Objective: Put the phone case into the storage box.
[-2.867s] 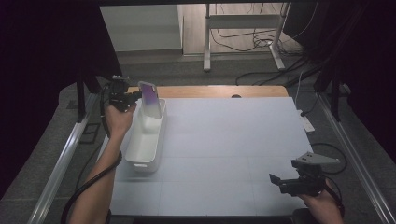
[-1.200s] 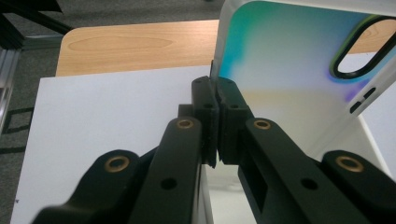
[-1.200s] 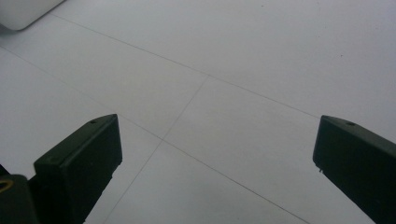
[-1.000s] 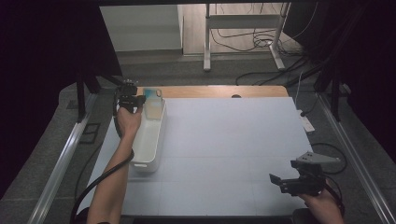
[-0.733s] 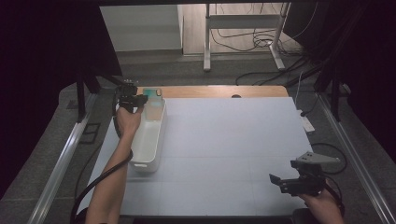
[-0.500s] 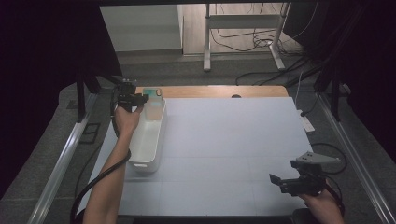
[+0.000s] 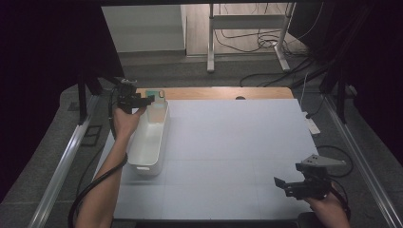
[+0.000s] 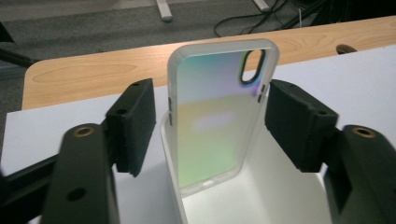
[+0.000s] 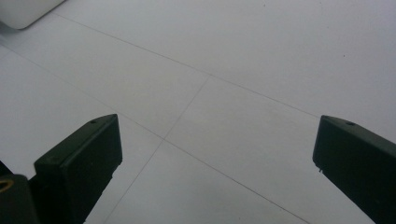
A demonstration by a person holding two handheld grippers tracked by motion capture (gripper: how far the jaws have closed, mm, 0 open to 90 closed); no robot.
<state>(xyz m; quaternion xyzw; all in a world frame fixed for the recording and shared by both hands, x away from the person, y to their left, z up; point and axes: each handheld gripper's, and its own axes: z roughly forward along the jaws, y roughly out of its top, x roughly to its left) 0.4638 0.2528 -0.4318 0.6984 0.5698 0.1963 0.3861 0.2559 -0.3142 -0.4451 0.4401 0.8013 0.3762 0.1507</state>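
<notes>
Left gripper view: the phone case (image 8: 217,116) is seen standing upright against the far end wall of the white bin (image 8: 261,196). The left gripper (image 8: 210,123) is set around the case, its jaws just opened and clear of both case edges. The right gripper (image 7: 304,183) is held well apart from the bin, over the white surface (image 7: 237,142), jaws wide apart, nothing between them.
</notes>
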